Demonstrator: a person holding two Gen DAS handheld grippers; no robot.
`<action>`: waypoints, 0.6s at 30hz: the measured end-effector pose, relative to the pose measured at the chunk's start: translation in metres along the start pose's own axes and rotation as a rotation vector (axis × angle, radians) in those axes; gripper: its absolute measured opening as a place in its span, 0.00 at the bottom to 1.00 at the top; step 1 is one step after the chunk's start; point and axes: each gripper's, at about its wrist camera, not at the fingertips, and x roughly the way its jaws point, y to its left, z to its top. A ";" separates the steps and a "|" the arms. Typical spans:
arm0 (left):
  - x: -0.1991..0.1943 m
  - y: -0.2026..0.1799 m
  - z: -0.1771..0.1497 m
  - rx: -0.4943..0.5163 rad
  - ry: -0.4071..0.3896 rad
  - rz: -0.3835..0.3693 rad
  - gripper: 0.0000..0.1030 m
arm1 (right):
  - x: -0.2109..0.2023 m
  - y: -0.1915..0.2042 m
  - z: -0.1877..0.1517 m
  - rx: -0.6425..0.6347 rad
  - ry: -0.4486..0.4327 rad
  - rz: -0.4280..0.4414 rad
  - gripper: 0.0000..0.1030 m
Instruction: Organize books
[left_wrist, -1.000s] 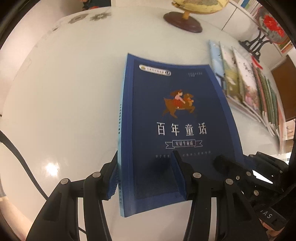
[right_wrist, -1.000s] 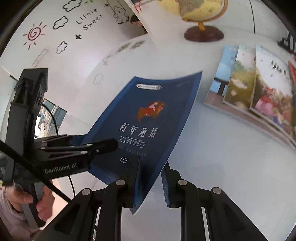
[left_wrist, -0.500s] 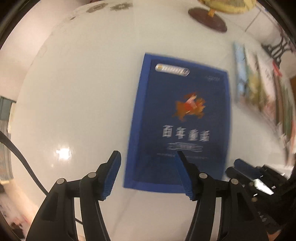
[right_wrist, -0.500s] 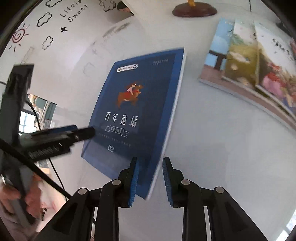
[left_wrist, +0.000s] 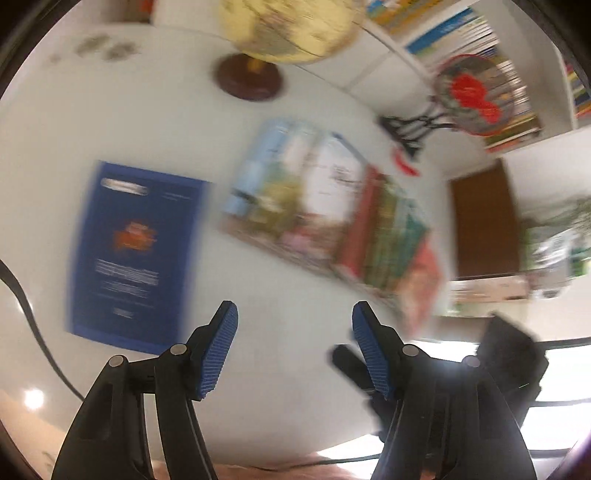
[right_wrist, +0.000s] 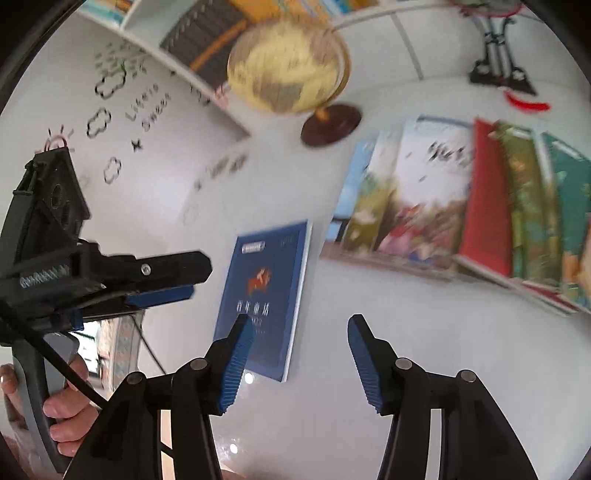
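**A:** Start with the left wrist view. Where is the book?

**B:** The blue book (left_wrist: 135, 254) lies flat on the white table (left_wrist: 280, 295) in the left half of the frame, cover up, blurred. The left gripper (left_wrist: 293, 317) sits at the bottom centre, above bare table. Its jaws are opening, with nothing between the blue pads (left_wrist: 218, 350), and they do not touch the book.

**A:** What else is there?

**B:** A fanned row of picture books (left_wrist: 332, 218) lies across the middle, just right of the blue book and apart from it. A globe (left_wrist: 284, 29) on a dark round base stands at the top centre. A round red ornament on a black stand (left_wrist: 472, 96) is at the upper right, in front of bookshelves (left_wrist: 461, 37). At the lower right, part of the right gripper (left_wrist: 509, 362) shows as a dark blurred shape.

**A:** And the right wrist view?

**B:** The right gripper (right_wrist: 299, 325) fills the bottom centre. Its jaws are opening and hold nothing; the left pad overlaps the lower edge of the blue book (right_wrist: 266, 295) in the picture, but I cannot tell whether it touches. The book lies flat at centre. The picture books (right_wrist: 461, 206) spread over the right side, the globe (right_wrist: 288, 66) stands at top centre, and the wall (right_wrist: 122, 122) at upper left carries cloud drawings. At the left, a hand (right_wrist: 62, 406) holds the left gripper (right_wrist: 192, 280), with nothing in its fingers.
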 end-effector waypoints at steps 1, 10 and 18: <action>0.007 -0.011 0.002 -0.010 0.026 -0.054 0.61 | -0.006 -0.004 0.002 0.003 -0.009 -0.002 0.51; 0.055 -0.081 0.003 0.005 0.202 -0.233 0.67 | -0.051 -0.056 0.001 0.071 -0.061 -0.002 0.51; 0.079 -0.125 0.004 0.171 0.158 -0.004 0.67 | -0.075 -0.104 0.000 0.162 -0.087 -0.003 0.51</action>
